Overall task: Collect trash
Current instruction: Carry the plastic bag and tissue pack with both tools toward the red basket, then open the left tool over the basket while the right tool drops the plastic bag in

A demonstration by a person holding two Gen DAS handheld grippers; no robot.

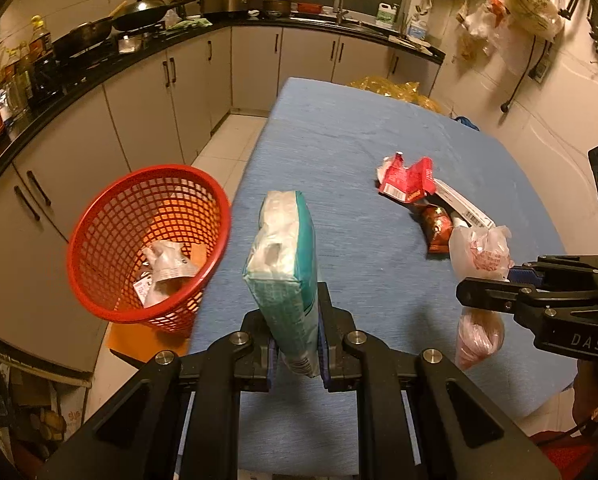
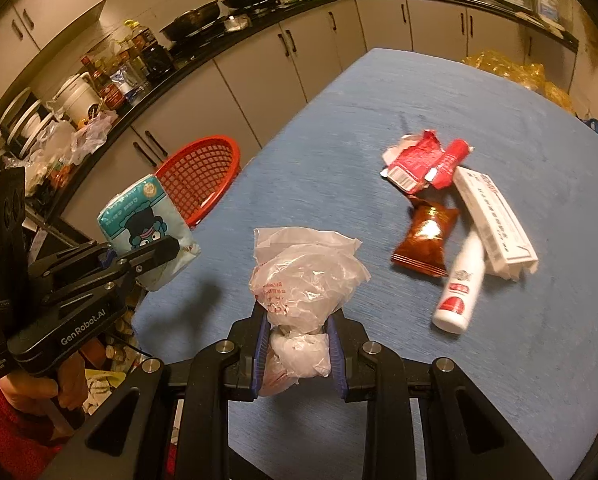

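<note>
Now both grippers are loaded. The left gripper (image 1: pixel 297 354) has its fingers clamped on a teal-and-white tissue pack (image 1: pixel 285 276), held upright on edge above the blue tablecloth (image 1: pixel 339 140); from the right wrist the same pack (image 2: pixel 149 228) shows a cartoon face, hanging at nine o'clock just off the table's left edge. The right gripper (image 2: pixel 299 356) is clenched around a crumpled clear plastic bag (image 2: pixel 303 280) with red print, its blue pads (image 2: pixel 261 344) pressing the bag's neck, the bulk bulging above the fingers. In the left wrist view that bag (image 1: pixel 481 256) sits at three o'clock, pinched in the right gripper (image 1: pixel 495 288).

The red mesh basket (image 1: pixel 147 240) stands at nine o'clock, off the table's left side and close to its edge, with a few crumpled wrappers (image 1: pixel 167 268) already inside.

Still lying on the cloth, around one to two o'clock from the right wrist: a torn red wrapper (image 2: pixel 423 160), a brown snack packet (image 2: pixel 427 240), a white box (image 2: pixel 495 216) and a white bottle with a red label (image 2: pixel 461 288), all bunched together and touching.
</note>
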